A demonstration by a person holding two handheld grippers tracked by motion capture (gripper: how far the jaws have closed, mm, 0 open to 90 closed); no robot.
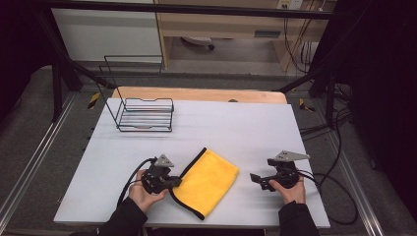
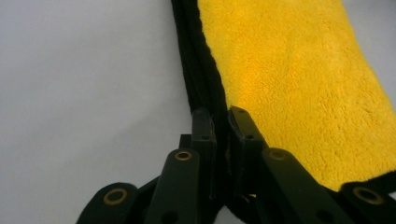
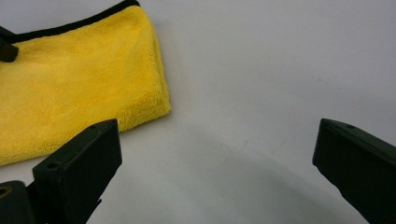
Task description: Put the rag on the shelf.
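White table [image 1: 255, 123] carries a folded yellow cloth [image 1: 209, 179] near its front edge, where the left gripper [image 1: 169, 183], jaws pinched on only the cloth's black hem, could lose it if tugged, while the right gripper [image 1: 256, 179] waits wide apart and an unobstructing wire rack [image 1: 146, 115] sits far-left.

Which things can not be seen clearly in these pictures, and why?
- Left gripper fingertips, high view: its own body hides them.
- Yellow cloth, left gripper view: cut off by the frame edges.
- Wire rack contents, high view: too small to tell.
- Small dark mark at the table's far edge: too small.
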